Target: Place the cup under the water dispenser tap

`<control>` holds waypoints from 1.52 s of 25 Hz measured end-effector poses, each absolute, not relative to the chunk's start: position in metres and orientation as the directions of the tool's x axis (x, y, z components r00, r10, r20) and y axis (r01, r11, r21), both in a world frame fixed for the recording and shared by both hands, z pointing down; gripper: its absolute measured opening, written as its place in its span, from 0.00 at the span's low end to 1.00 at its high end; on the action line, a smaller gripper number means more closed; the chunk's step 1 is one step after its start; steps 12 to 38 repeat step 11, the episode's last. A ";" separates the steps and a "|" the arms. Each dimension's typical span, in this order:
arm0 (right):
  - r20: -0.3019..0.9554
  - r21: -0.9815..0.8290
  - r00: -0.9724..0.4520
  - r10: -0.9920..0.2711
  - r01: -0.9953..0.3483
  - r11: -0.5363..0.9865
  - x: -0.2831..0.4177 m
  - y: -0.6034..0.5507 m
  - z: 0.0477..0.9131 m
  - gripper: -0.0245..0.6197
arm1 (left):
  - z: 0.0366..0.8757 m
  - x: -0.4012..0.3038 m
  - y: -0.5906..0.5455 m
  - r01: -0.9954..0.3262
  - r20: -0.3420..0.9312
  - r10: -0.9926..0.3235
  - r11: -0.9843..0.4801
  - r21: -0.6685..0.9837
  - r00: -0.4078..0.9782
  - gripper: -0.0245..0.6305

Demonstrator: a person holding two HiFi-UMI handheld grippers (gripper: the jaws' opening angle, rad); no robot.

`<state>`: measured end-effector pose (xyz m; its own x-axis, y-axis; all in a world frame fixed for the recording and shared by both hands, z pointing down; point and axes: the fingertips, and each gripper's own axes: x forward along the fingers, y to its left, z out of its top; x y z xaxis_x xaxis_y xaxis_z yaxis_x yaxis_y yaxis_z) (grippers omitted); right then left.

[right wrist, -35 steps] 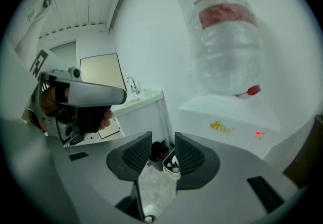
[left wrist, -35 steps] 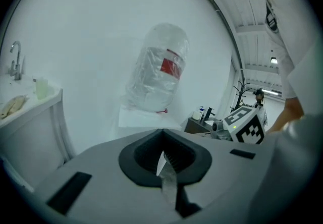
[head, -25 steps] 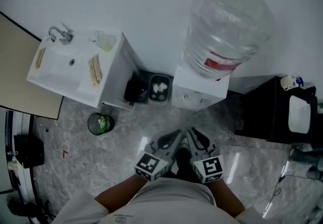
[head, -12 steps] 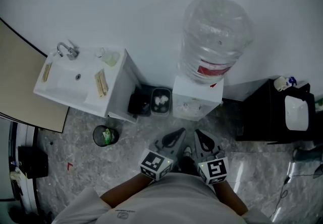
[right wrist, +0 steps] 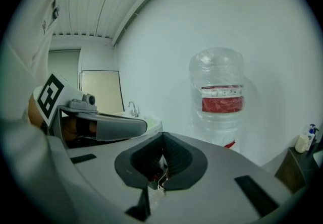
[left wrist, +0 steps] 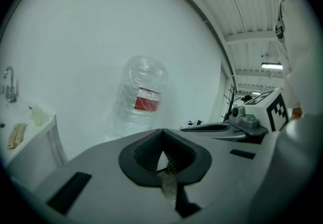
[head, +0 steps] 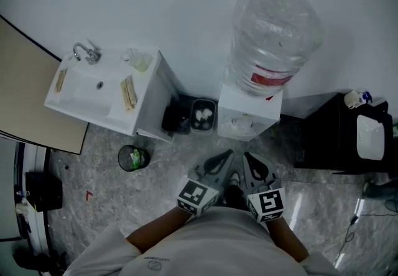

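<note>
Left gripper [left wrist: 162, 132] and right gripper [right wrist: 162, 136]: jaws pressed together, both empty (water dispenser [head: 249, 113] stands ahead, untouched).

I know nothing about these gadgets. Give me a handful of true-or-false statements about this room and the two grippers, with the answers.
1. The left gripper and the right gripper are both shut and empty. True.
2. In the head view, the sink stands to the right of the dispenser. False: it stands to its left.
3. A big water bottle sits on top of the dispenser. True.
4. One gripper holds a cup under the tap. False: both are empty and close to the person, apart from the dispenser.
5. A small round bin stands on the floor near the sink. True.
</note>
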<state>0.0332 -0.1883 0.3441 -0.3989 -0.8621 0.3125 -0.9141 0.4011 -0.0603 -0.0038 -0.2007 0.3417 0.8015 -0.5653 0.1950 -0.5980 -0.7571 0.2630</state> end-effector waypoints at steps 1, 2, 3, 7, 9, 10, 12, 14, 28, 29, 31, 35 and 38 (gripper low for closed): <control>0.316 -0.062 -0.398 -0.861 -0.914 0.400 0.034 -0.188 0.346 0.06 | 0.343 -0.004 -0.200 -0.598 0.200 -0.564 -0.755 0.268 0.801 0.04; 0.319 -0.062 -0.398 -0.860 -0.915 0.400 0.034 -0.187 0.347 0.06 | 0.344 -0.004 -0.199 -0.598 0.202 -0.563 -0.754 0.270 0.801 0.04; 0.321 -0.062 -0.397 -0.860 -0.915 0.399 0.035 -0.187 0.348 0.06 | 0.345 -0.004 -0.199 -0.599 0.202 -0.564 -0.754 0.269 0.801 0.04; 0.326 -0.064 -0.398 -0.858 -0.915 0.399 0.034 -0.185 0.350 0.06 | 0.346 -0.005 -0.198 -0.601 0.199 -0.567 -0.753 0.266 0.799 0.04; 0.329 -0.066 -0.400 -0.856 -0.913 0.402 0.033 -0.185 0.351 0.06 | 0.347 -0.006 -0.197 -0.600 0.200 -0.566 -0.754 0.267 0.800 0.04; 0.331 -0.065 -0.400 -0.855 -0.913 0.403 0.032 -0.184 0.352 0.06 | 0.347 -0.006 -0.196 -0.600 0.200 -0.565 -0.754 0.267 0.800 0.04; 0.332 -0.063 -0.401 -0.854 -0.913 0.403 0.032 -0.184 0.352 0.06 | 0.348 -0.006 -0.196 -0.599 0.201 -0.565 -0.754 0.268 0.800 0.04; 0.332 -0.063 -0.401 -0.854 -0.913 0.403 0.032 -0.184 0.352 0.06 | 0.348 -0.006 -0.196 -0.599 0.201 -0.565 -0.754 0.268 0.800 0.04; 0.332 -0.063 -0.401 -0.854 -0.913 0.403 0.032 -0.184 0.352 0.06 | 0.348 -0.006 -0.196 -0.599 0.201 -0.565 -0.754 0.268 0.800 0.04; 0.332 -0.063 -0.401 -0.854 -0.913 0.403 0.032 -0.184 0.352 0.06 | 0.348 -0.006 -0.196 -0.599 0.201 -0.565 -0.754 0.268 0.800 0.04; 0.332 -0.063 -0.401 -0.854 -0.913 0.403 0.032 -0.184 0.352 0.06 | 0.348 -0.006 -0.196 -0.599 0.201 -0.565 -0.754 0.268 0.800 0.04; 0.332 -0.063 -0.401 -0.854 -0.913 0.403 0.032 -0.184 0.352 0.06 | 0.348 -0.006 -0.196 -0.599 0.201 -0.565 -0.754 0.268 0.800 0.04; 0.332 -0.063 -0.401 -0.854 -0.913 0.403 0.032 -0.184 0.352 0.06 | 0.348 -0.006 -0.196 -0.599 0.201 -0.565 -0.754 0.268 0.800 0.04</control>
